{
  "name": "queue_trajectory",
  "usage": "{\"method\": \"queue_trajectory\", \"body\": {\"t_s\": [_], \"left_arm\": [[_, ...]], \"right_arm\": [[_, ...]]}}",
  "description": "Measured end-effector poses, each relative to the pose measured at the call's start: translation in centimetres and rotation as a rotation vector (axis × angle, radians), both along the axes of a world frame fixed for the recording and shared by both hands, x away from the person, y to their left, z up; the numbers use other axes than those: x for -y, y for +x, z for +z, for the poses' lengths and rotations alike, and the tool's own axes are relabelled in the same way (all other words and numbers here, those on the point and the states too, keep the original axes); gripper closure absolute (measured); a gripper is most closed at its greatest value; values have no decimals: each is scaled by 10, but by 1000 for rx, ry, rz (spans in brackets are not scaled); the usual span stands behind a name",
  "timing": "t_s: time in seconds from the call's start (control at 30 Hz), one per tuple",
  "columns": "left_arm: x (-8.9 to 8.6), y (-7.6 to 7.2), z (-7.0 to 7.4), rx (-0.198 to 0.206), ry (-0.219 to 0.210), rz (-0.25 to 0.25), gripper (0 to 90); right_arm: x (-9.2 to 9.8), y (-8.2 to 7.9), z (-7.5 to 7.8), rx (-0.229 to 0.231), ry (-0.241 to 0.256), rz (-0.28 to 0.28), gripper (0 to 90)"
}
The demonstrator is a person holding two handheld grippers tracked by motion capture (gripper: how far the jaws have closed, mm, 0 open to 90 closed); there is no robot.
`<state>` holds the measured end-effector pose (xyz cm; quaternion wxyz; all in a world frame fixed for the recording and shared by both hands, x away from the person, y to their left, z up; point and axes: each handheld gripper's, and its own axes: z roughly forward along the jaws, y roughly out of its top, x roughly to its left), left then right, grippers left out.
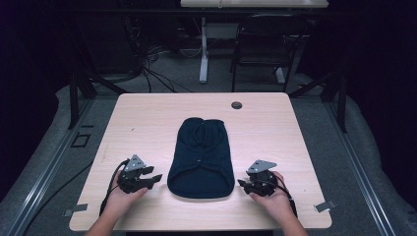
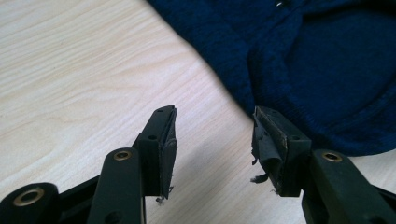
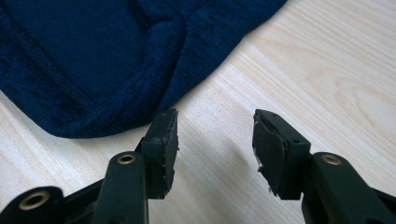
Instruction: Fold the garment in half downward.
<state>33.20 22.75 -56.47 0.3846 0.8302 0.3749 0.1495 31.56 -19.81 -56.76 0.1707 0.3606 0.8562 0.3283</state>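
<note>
A dark navy knitted garment point(image 1: 201, 160) lies flat in the middle of the light wooden table point(image 1: 147, 123), its wide hem toward the near edge. My left gripper point(image 1: 156, 179) rests on the table just left of the hem's corner, held in a hand, jaws open. In the left gripper view the left gripper point(image 2: 215, 144) has bare wood between its jaws and the garment point(image 2: 317, 70) lies just beyond the right jaw. My right gripper point(image 1: 241, 183) sits just right of the hem, open. In the right gripper view the right gripper point(image 3: 215, 144) frames bare wood, with the garment's hem point(image 3: 93, 60) touching its left jaw tip.
A small round dark grommet point(image 1: 236, 104) is set into the table's far side. Behind the table stand a black chair point(image 1: 265, 44) and a white desk leg point(image 1: 203, 54) with cables on the floor. Bare tabletop extends left and right of the garment.
</note>
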Motion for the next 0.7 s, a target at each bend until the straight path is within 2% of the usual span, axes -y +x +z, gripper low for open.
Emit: {"method": "queue_trajectory", "body": {"t_s": [0.13, 0.23, 0.27, 0.3, 0.4, 0.47, 0.57, 0.7], "left_arm": [[1, 6, 2, -13, -5, -1, 504], [1, 13, 4, -48, -66, 5, 514], [1, 16, 5, -54, -76, -3, 551], [2, 18, 7, -54, -77, -9, 551], [6, 25, 11, -40, -59, -16, 550], [12, 32, 14, -43, -40, -24, 550], [16, 37, 15, -48, -34, -29, 551], [26, 47, 19, -49, -6, -46, 559]], "right_arm": [[-1, 5, 5, -2, -21, 9, 518], [-3, 9, 10, -8, -13, 17, 538], [-4, 13, 13, -15, -9, 19, 540], [-4, 13, 13, -15, -9, 19, 540], [-8, 20, 18, -14, -27, 31, 553], [-13, 26, 21, -20, -43, 52, 554], [-18, 34, 24, -25, -66, 63, 554], [-23, 42, 26, -30, -77, 78, 556]]}}
